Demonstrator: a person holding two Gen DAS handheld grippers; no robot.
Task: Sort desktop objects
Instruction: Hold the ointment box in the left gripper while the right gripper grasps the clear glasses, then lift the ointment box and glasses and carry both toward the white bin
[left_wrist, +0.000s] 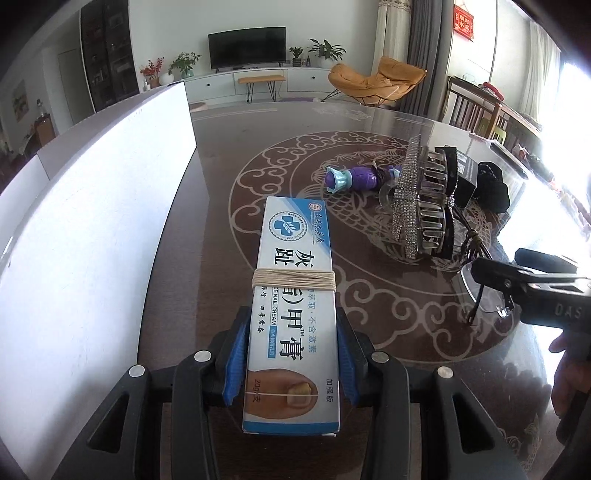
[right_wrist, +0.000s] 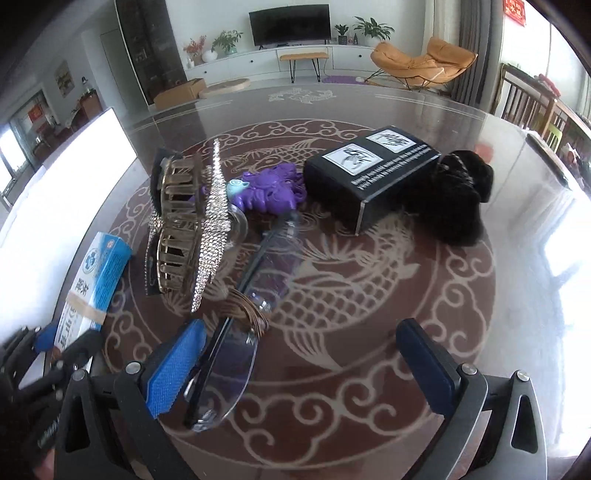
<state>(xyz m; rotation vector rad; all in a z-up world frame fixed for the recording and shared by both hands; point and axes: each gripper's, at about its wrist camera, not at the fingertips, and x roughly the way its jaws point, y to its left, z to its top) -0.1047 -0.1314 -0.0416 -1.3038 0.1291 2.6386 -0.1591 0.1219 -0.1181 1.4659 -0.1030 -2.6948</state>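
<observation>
Eyeglasses, clear rimless lenses with dark arms (right_wrist: 221, 354), lay on the counter (right_wrist: 369, 295) beside your right hand-held gripper's (right_wrist: 301, 363) spread left finger, long axis running away; your left hand-held gripper (left_wrist: 291, 354) pinched the blue-and-white cream box (left_wrist: 291, 295)

Daylit room, both views bright overall. Strong light from the window (left_wrist: 576, 85) on the right, blown out to pure white in the left wrist view, bleeding over the surface (left_wrist: 424, 122) edge. The glossy surface shows pale glare bands across its far part and right side in both views. White panel (left_wrist: 92, 229) on the left overexposed, no texture left. Heavy fisheye bending: straight edges curve, black vignette in the corners. Centre sharp, box print readable; the rhinestone clip (right_wrist: 210, 221) sparkles with small highlights. Lower left of the right wrist view smeared and dark. Soft, short shadows under things.
</observation>
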